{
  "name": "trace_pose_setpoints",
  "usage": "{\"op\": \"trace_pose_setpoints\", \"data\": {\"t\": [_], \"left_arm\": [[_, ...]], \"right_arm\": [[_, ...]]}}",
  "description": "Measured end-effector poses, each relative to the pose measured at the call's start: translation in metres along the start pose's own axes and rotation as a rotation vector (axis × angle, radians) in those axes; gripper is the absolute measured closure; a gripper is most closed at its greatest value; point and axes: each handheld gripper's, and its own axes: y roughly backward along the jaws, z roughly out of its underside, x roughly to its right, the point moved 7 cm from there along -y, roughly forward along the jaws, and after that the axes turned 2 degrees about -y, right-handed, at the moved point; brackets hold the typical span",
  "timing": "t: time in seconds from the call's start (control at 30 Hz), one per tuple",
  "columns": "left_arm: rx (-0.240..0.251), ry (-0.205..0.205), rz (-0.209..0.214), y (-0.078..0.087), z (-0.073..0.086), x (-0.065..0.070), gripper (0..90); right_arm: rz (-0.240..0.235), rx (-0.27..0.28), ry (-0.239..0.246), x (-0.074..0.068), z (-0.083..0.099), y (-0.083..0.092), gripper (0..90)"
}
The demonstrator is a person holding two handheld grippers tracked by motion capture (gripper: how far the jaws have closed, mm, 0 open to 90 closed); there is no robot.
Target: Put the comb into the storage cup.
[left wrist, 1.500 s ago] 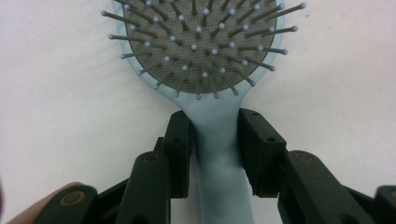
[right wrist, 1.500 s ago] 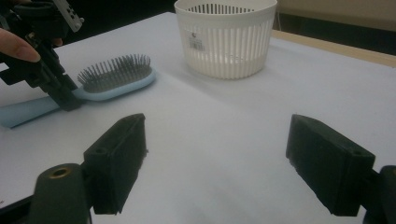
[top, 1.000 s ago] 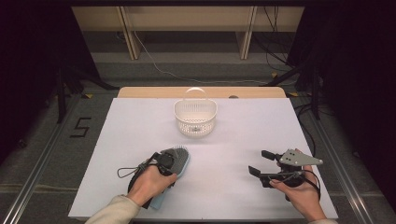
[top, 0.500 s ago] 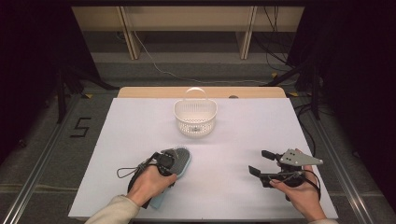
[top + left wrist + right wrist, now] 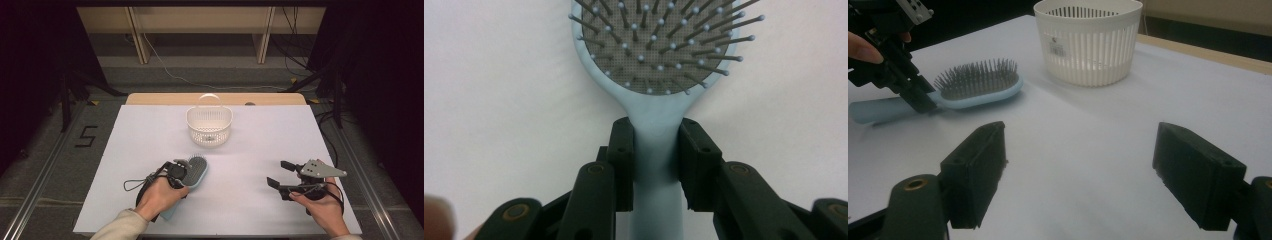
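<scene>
From the high view, the left gripper (image 5: 184,172) lies low on the white counter (image 5: 250,150), its jaws pinching the neck of a pale blue hairbrush (image 5: 196,170). The brush's oval head of dark bristles lies just ahead of the gripper, bristles up, and its handle runs back under the left hand (image 5: 157,197). Well beyond the brush stands a white plastic basket (image 5: 209,125), round-sided, slotted, with a hoop handle. The right gripper (image 5: 279,174), well apart to the other side, has its jaws spread with nothing between them; a grey three-cornered plate rides on top. On the floor left of the counter a mark reads like a "5" (image 5: 86,136).

In the left gripper view, the two black jaws press against either side of the hairbrush (image 5: 656,130) where its smooth plastic handle widens into the head. Just ahead sits a grey, finely dotted cushion pad set with thin pins, each tipped with a pale ball.

In the right gripper view, the blocky matte black jaws stand wide apart over bare counter (image 5: 1088,150). Ahead and to the left lies the hairbrush (image 5: 975,90), clamped by the left gripper (image 5: 915,97). Farther ahead stands the basket (image 5: 1088,42), ribbed with upright slots, bearing a small label too small to read.
</scene>
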Motion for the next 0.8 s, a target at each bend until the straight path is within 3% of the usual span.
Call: {"op": "trace_pose_setpoints", "data": {"t": [0.17, 0.2, 0.43, 0.57, 0.8], "left_arm": [[0.053, -0.020, -0.011, 0.003, -0.004, -0.005, 69.8], [0.090, -0.040, -0.012, 0.004, -0.006, -0.006, 69.8], [0.166, -0.091, -0.005, 0.008, -0.011, -0.006, 69.8], [0.212, -0.101, 0.000, 0.011, -0.014, -0.007, 69.8], [0.243, -0.106, 0.045, 0.012, -0.015, -0.006, 69.7]], "right_arm": [[0.002, 0.002, 0.000, 0.000, 0.000, 0.000, 22.1], [0.002, 0.002, 0.000, 0.000, 0.000, 0.000, 22.1], [0.003, 0.001, 0.000, 0.000, 0.000, 0.000, 22.1], [0.003, 0.002, 0.000, 0.001, 0.000, 0.001, 22.2], [0.007, -0.001, 0.000, 0.001, 0.000, 0.001, 22.2]]}}
